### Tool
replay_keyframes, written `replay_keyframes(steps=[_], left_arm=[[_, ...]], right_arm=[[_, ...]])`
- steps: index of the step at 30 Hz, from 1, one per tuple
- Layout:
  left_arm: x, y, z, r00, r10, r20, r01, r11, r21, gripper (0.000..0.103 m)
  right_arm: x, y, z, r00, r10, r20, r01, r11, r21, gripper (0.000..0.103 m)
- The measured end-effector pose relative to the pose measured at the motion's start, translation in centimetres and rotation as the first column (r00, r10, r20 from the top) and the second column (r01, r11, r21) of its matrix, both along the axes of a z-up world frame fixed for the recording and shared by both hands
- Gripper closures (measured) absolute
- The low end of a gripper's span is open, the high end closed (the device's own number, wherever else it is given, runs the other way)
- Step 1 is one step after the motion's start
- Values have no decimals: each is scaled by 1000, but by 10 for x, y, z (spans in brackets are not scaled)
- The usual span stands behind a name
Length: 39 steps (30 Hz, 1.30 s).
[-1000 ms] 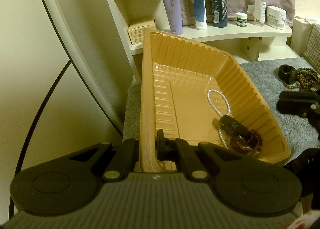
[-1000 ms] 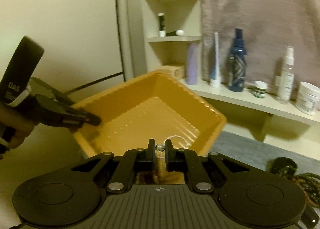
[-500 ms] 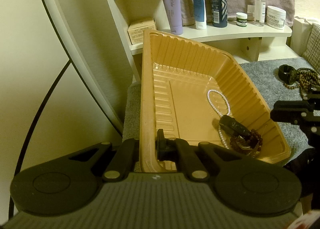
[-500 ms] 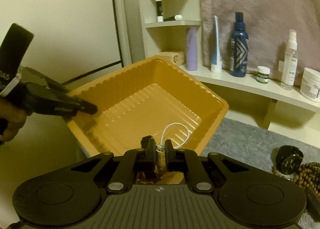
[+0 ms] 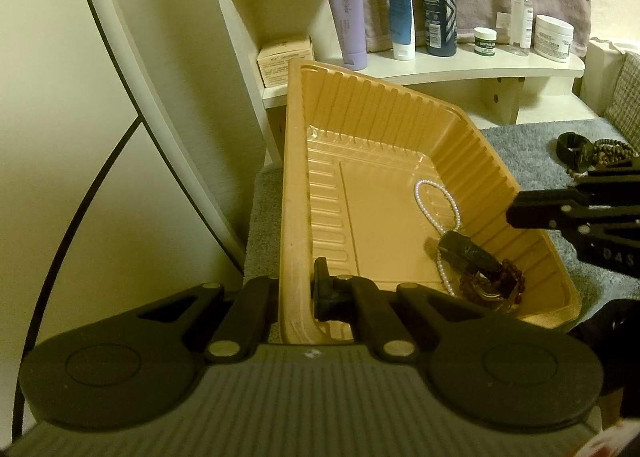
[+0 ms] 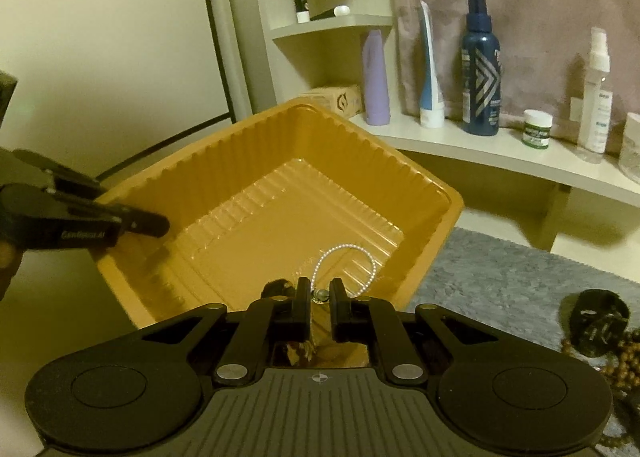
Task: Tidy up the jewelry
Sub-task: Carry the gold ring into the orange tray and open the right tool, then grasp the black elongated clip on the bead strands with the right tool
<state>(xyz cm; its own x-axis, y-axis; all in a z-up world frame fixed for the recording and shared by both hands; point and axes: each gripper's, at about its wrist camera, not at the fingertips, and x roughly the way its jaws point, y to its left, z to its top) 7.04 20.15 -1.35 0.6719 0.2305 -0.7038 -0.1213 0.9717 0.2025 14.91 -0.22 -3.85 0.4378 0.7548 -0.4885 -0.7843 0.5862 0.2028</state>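
Ribbed orange plastic tray (image 5: 400, 129), rim clamped by left gripper (image 5: 294, 293); right gripper (image 6: 320, 297) fingers slightly parted, gripping nothing

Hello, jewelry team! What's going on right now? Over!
Left tool clamped on orange tray wall. Right tool slightly open above tray, empty. Pearl necklace inside. Nothing blocking.

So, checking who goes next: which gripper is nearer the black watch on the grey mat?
Right gripper, beside the watch; left gripper clamps the orange tray's far wall.
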Motion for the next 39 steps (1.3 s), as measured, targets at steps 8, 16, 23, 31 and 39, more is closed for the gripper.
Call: replay_keyframes(steps=[8, 16, 23, 31, 39], left_arm=[[0, 2, -1, 1000, 5, -4, -5, 1000, -3, 101], [1, 3, -2, 1000, 6, -3, -6, 1000, -4, 101], [0, 1, -1, 1000, 8, -5, -8, 1000, 2, 101], [0, -1, -1, 1000, 11, -2, -11, 1000, 8, 101], [0, -2, 2, 1000, 6, -4, -6, 1000, 16, 101]], right_arm=[[14, -20, 10, 998, -48, -50, 53, 994, 97, 50], [17, -85, 18, 961, -277, -21, 278, 955, 100, 50], [5, -138, 9, 899, -436, 49, 435, 900, 23, 50], [-10, -176, -24, 849, -523, 78, 529, 844, -89, 50], [-4, -182, -40, 852, -499, 158, 521, 837, -170, 50]])
